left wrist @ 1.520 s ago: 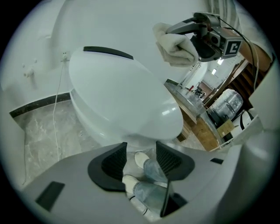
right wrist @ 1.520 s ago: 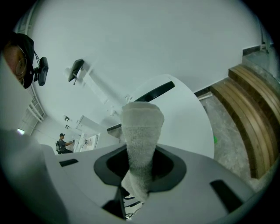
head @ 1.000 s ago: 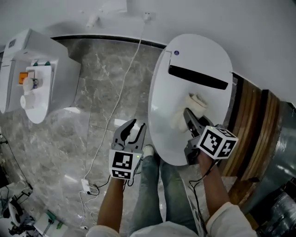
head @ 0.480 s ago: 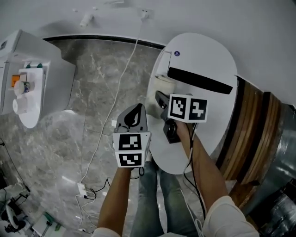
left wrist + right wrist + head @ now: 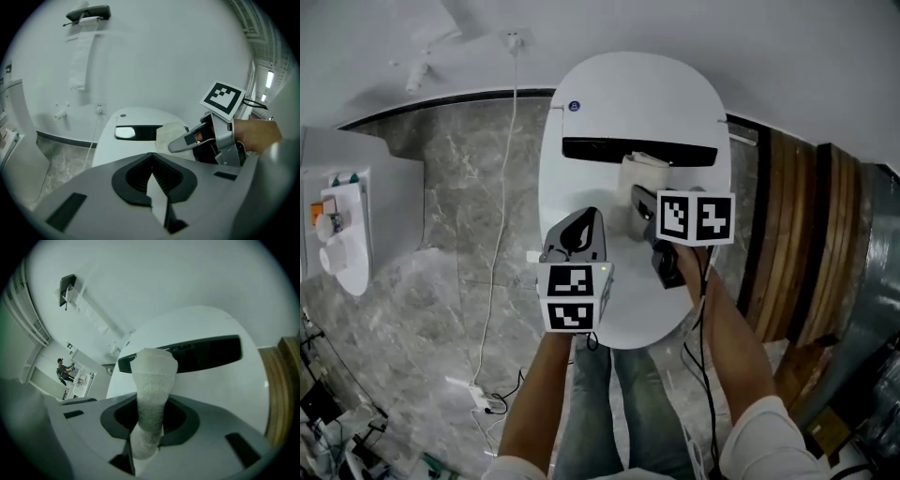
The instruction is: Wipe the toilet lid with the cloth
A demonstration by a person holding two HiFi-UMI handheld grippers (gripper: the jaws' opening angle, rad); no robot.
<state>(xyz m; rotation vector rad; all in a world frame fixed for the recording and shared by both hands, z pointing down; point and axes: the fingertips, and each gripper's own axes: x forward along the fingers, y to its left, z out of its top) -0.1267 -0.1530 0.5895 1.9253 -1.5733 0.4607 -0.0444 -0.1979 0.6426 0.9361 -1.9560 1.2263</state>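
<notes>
The white oval toilet lid [image 5: 609, 103] lies closed, with a black strip [image 5: 639, 150] across its far part. My right gripper [image 5: 639, 202] is shut on a rolled white cloth [image 5: 642, 180], which rests on the lid just below the strip. In the right gripper view the cloth [image 5: 152, 390] stands up between the jaws in front of the lid [image 5: 220, 390]. My left gripper [image 5: 578, 234] hovers over the lid's left front, shut with nothing in it. The left gripper view shows its closed jaws [image 5: 152, 176], the cloth [image 5: 168, 133] and the right gripper [image 5: 187, 140] beyond.
A wooden slatted panel [image 5: 787, 244] stands close to the lid's right. A white cable [image 5: 502, 206] runs over the marble floor to a power strip [image 5: 478, 398]. A white unit [image 5: 347, 225] is at far left. The person's legs [image 5: 619, 394] stand before the toilet.
The right gripper carried the cloth from the lid's near right to its left edge, then up to the black strip. The left gripper came from over the floor onto the lid, and its jaws closed.
</notes>
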